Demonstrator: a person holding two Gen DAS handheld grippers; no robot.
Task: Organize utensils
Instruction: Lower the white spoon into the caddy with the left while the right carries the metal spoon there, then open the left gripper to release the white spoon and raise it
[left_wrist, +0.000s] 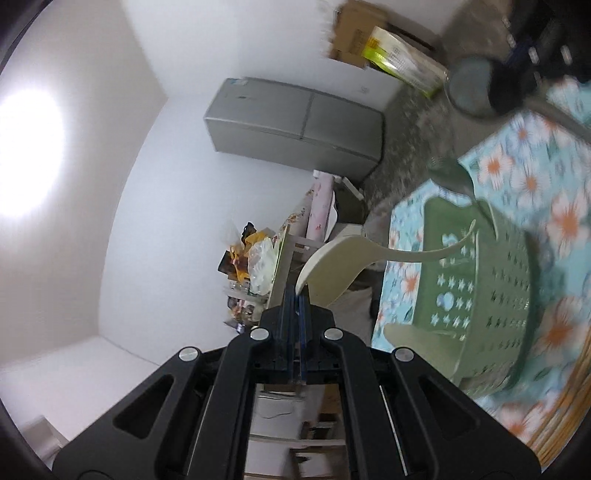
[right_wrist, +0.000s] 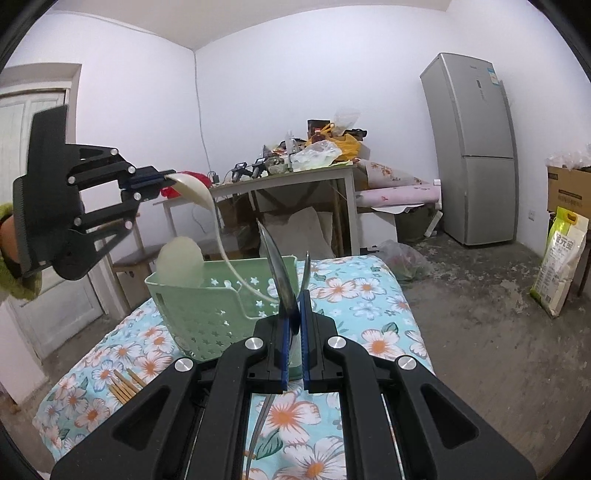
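Note:
My left gripper (left_wrist: 298, 291) is shut on the bowl of a cream plastic ladle (left_wrist: 332, 266), whose handle reaches into the green perforated basket (left_wrist: 480, 295). In the right wrist view the left gripper (right_wrist: 168, 181) holds that ladle (right_wrist: 195, 190) above the basket (right_wrist: 207, 306), handle end down inside it. A pale round spoon head (right_wrist: 183, 262) stands in the basket's left corner. My right gripper (right_wrist: 294, 295) is shut on a metal spoon (right_wrist: 279, 269), its bowl upright above the fingers, its handle hanging below, just right of the basket.
The basket stands on a table with a blue floral cloth (right_wrist: 369, 295). Several wooden chopsticks (right_wrist: 123, 384) lie on the cloth at front left. A cluttered table (right_wrist: 295, 173), a grey fridge (right_wrist: 476, 147), a cardboard box (right_wrist: 569, 192) and a rice bag (right_wrist: 561, 258) stand behind.

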